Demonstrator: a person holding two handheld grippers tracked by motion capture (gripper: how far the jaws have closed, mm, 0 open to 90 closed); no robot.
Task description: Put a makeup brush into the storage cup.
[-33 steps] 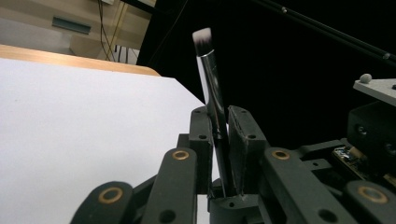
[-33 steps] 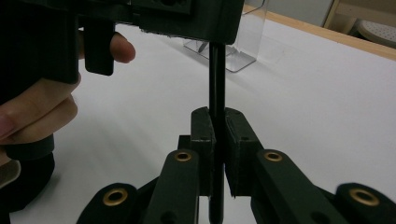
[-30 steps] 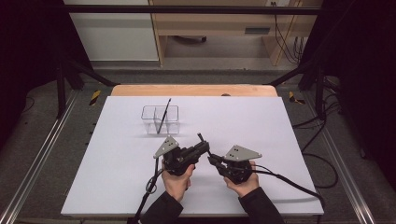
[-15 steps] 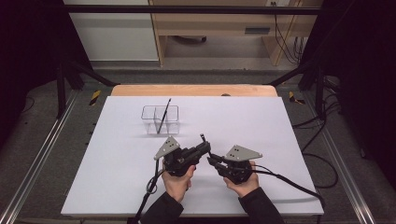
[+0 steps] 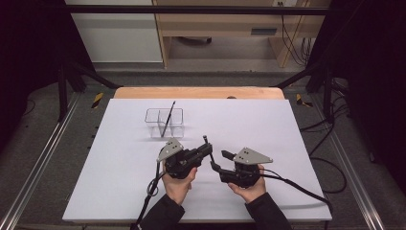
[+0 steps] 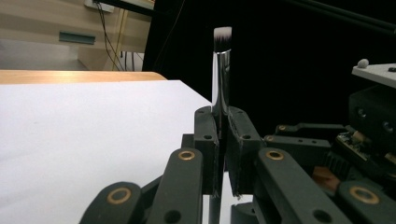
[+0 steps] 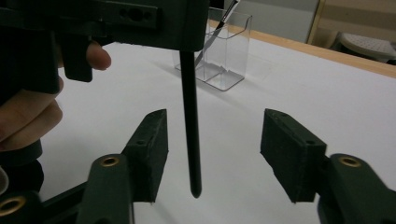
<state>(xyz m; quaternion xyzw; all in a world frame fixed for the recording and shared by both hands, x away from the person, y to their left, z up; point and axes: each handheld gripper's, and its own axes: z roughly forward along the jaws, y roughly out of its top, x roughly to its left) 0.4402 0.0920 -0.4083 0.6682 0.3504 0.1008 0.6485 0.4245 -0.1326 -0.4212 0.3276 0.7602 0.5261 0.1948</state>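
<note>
The bench (image 5: 119, 158) under my hands is white all over, with a wooden edge at the far side. Toward that far side stands a clear box (image 5: 165, 122), split into compartments, with a thin dark stick leaning in it.

My left gripper (image 5: 207, 148) hangs over the near middle of the bench, its fingers (image 6: 207, 140) clamped tight on a brush (image 6: 221, 79). My right gripper (image 7: 212, 154) sits just beside it, fingers (image 7: 149, 149) spread wide apart and touching nothing.

The brush is slim: a black handle, a shiny metal collar, and a short dark tuft with a pale tip. It stands upright, long axis vertical, tuft up. Its rounded handle end (image 7: 194, 186) points down, hanging between my open right fingers, above the bench.
</note>
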